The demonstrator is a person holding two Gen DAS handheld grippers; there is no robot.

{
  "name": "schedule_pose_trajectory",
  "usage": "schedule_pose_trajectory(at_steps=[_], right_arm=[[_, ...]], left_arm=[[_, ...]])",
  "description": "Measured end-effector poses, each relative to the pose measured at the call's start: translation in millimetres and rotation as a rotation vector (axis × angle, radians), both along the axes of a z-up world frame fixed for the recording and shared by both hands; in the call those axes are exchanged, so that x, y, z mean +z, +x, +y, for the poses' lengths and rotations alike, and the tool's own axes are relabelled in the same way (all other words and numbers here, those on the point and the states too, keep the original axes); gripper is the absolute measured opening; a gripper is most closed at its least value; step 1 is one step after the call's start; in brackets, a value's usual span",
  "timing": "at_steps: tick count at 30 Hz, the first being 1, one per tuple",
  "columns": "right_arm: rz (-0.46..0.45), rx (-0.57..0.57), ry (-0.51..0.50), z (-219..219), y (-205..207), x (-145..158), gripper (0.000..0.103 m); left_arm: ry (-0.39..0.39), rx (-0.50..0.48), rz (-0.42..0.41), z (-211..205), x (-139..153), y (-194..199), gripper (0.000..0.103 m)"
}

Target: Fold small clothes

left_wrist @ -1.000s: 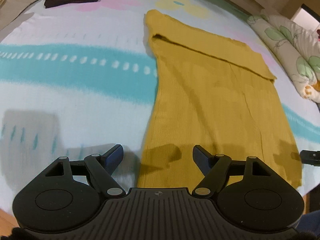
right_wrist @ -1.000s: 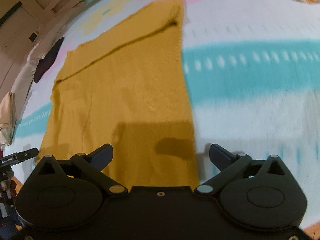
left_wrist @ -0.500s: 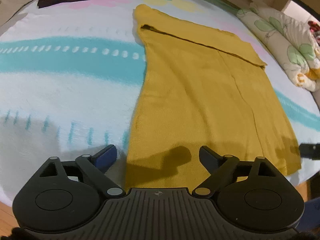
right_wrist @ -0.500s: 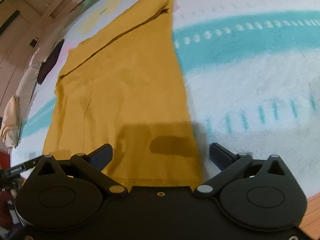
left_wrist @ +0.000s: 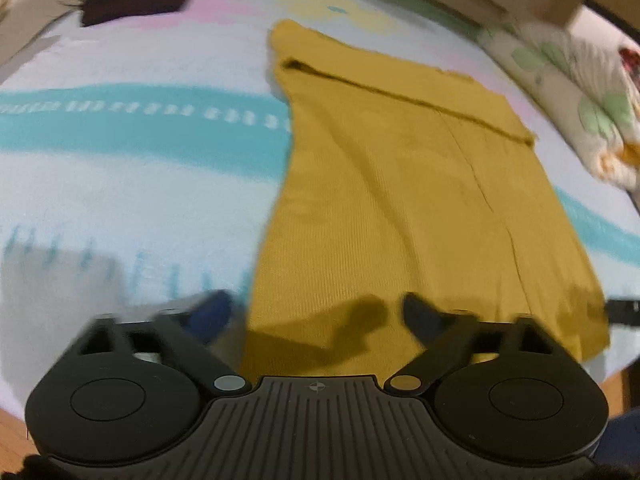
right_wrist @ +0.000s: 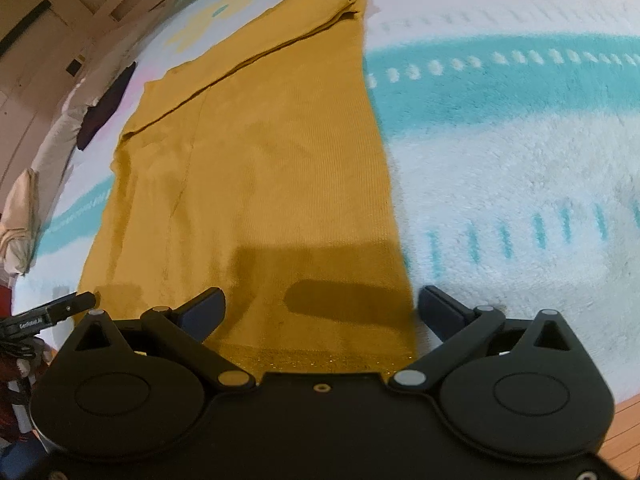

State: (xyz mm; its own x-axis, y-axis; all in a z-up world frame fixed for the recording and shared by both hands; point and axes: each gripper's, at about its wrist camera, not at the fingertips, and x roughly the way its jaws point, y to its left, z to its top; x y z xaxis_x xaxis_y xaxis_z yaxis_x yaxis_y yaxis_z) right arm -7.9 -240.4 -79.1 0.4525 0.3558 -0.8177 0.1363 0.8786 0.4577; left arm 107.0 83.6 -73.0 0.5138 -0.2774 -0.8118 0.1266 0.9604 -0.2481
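Note:
A mustard-yellow knit garment [left_wrist: 400, 200] lies flat and lengthwise on the bed, with a folded-over band at its far end; it also shows in the right wrist view [right_wrist: 264, 168]. My left gripper [left_wrist: 316, 312] is open and empty, hovering over the garment's near left corner. My right gripper [right_wrist: 320, 304] is open and empty over the garment's near right corner, with the hem just under it. The tip of the other gripper shows at the edge of each view.
The bed cover [left_wrist: 120, 184] is white fleece with teal stripes and pink and yellow patches. A dark folded cloth [left_wrist: 136, 0] lies far left. A floral pillow [left_wrist: 580, 112] lies at the right. The wooden floor [right_wrist: 628, 428] shows past the bed's near edge.
Both grippers have drawn back toward the garment's near hem at the bed edge. The jaws stay open. The garment has not moved.

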Motion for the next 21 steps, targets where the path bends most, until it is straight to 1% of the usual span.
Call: schedule_pose_trajectory(at_steps=[1,2,4,6,7,10,12,14,16,19,21], right_arm=[[-0.002,0.001,0.014,0,-1,0,0.103],[-0.003,0.003,0.024,0,-2,0,0.103],[-0.006,0.007,0.027,1,-3,0,0.103],[-0.006,0.009,0.027,2,-3,0,0.103],[-0.005,0.008,0.029,2,-2,0,0.103],[-0.004,0.009,0.037,0,-3,-1,0.103],[-0.004,0.015,0.038,1,-4,0,0.103],[-0.002,0.02,0.042,0,-4,0,0.103],[-0.002,0.022,0.048,0,-5,-1,0.103],[0.0,0.018,0.056,-2,-5,-1,0.103],[0.004,0.009,0.068,-3,-7,-1,0.103]], left_arm=[[0.017,0.012,-0.012,2,2,-1,0.037],[0.038,0.027,-0.015,4,3,-1,0.029],[0.02,0.043,-0.009,9,3,-1,0.018],[-0.008,0.047,0.0,13,4,-3,0.012],[-0.014,0.038,0.002,13,5,-5,0.005],[-0.053,0.006,0.018,10,9,-16,0.005],[-0.084,-0.012,0.01,8,14,-24,0.005],[-0.058,-0.013,-0.012,7,18,-28,0.005],[-0.034,0.012,0.001,10,14,-23,0.005],[-0.06,0.07,0.046,19,5,-16,0.007],[-0.071,0.08,0.064,21,3,-13,0.007]])
